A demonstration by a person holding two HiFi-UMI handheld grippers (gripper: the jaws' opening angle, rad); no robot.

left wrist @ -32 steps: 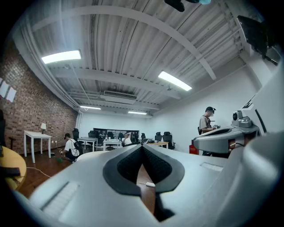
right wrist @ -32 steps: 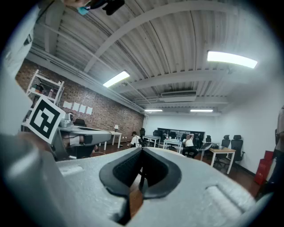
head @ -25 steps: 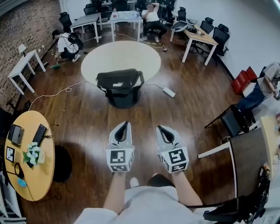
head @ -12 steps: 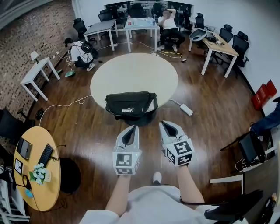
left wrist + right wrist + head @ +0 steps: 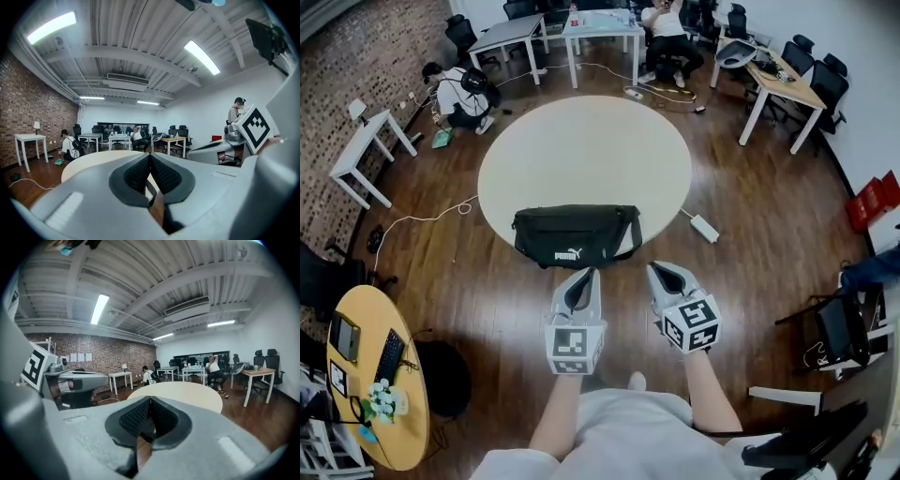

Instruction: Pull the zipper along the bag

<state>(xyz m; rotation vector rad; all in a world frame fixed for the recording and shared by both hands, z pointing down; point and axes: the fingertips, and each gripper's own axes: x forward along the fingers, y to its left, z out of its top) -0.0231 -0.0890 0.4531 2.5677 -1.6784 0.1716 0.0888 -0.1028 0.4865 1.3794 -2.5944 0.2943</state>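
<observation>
**Black bag** point(image 5: 577, 236): lying along the near edge of the round bench point(image 5: 581, 141), logo facing the person.

**Left hand-held gripper** point(image 5: 584, 275) and **right hand-held gripper** point(image 5: 660, 270): both clenched on nothing, hovering just short of the bag without touching it.

**Step, as judged:** the approach, with pulling not yet beginning. The next move is calling for locating the zipper pull, too small to make out here, and opening one pair of jaws onto it.

**Views:** only the head view is showing the bag. The gripper views are showing shut jaws, the bench top and the room beyond.

Black bag point(image 5: 576, 234); cream table point(image 5: 581, 150)
</observation>
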